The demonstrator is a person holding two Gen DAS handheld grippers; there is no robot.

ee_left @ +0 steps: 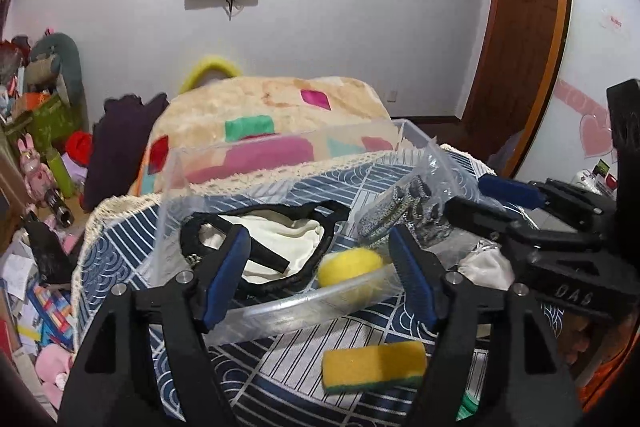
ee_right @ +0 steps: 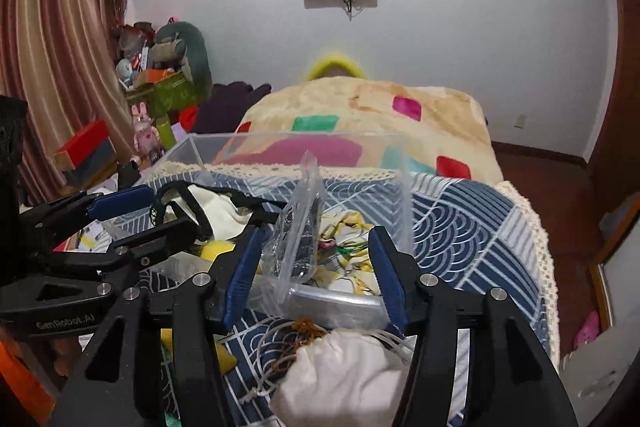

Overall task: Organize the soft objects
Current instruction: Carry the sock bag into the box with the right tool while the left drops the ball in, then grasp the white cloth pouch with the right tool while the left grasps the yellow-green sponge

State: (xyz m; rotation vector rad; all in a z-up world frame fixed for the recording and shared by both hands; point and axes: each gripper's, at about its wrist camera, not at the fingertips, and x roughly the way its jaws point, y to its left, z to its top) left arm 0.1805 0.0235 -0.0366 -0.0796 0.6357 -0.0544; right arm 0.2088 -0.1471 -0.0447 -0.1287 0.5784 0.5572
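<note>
A clear plastic bin (ee_left: 280, 315) stands on a blue patterned cloth. Inside lie a cream cloth with black straps (ee_left: 276, 239), a round yellow sponge (ee_left: 348, 265) and a clear bag of grey items (ee_left: 404, 203). My left gripper (ee_left: 320, 267) is open and empty over the bin's near rim. A yellow and green sponge (ee_left: 374, 361) lies on the cloth below it. My right gripper (ee_right: 312, 263) is open, its fingers either side of the upright clear bag (ee_right: 302, 227) without touching it. A white drawstring pouch (ee_right: 340, 375) lies on the cloth below it.
A flowered cloth (ee_right: 348, 239) lies in the bin (ee_right: 336, 301). A blanket with coloured patches (ee_left: 272, 115) lies beyond. Clutter and toys (ee_left: 36, 163) fill the floor at left. A wooden door (ee_left: 516, 27) is at right.
</note>
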